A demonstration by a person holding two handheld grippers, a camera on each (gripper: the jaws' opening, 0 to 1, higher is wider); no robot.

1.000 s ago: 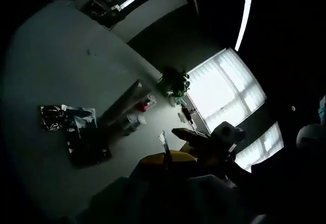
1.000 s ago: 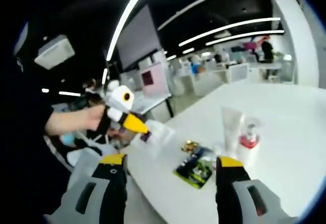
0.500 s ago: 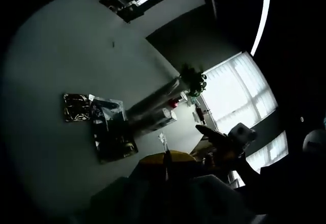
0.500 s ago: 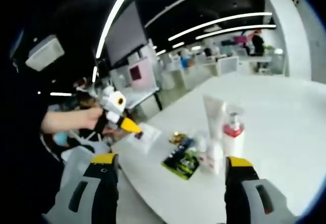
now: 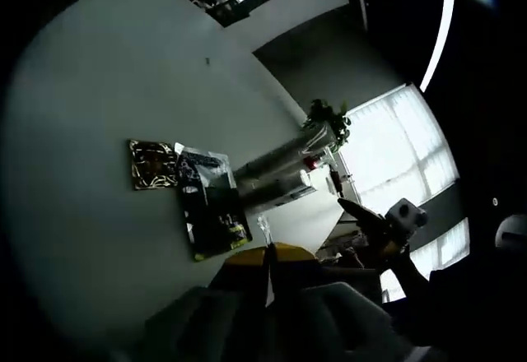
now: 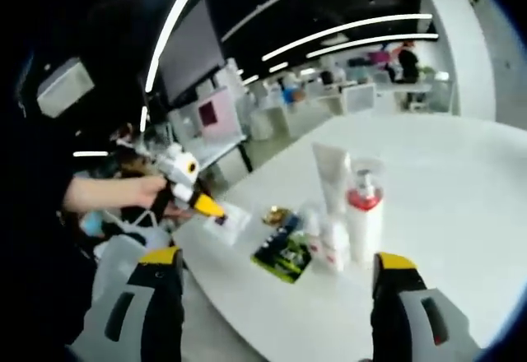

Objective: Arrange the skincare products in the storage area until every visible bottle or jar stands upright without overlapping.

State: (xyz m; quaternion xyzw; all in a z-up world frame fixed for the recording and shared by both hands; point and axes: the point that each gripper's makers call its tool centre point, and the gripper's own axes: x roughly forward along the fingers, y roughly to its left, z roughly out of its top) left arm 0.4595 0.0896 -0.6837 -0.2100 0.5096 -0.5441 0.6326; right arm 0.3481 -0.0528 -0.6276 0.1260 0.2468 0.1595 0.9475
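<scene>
Both grippers hover off the table's edge. The right gripper point(image 6: 276, 284) gapes empty; the left gripper point(image 6: 200, 204), at nine o'clock, looks closed. The pump bottle point(image 6: 363, 224) and tube point(image 6: 332, 183) stand at one o'clock. Approach slowly, avoiding toppling neighbours.

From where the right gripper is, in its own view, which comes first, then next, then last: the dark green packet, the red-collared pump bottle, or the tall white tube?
1. The dark green packet, lying flat toward the table's near edge, left of centre.
2. The red-collared pump bottle, standing upright right of the packet.
3. The tall white tube, upright just behind the bottle, though these two are close together.
</scene>
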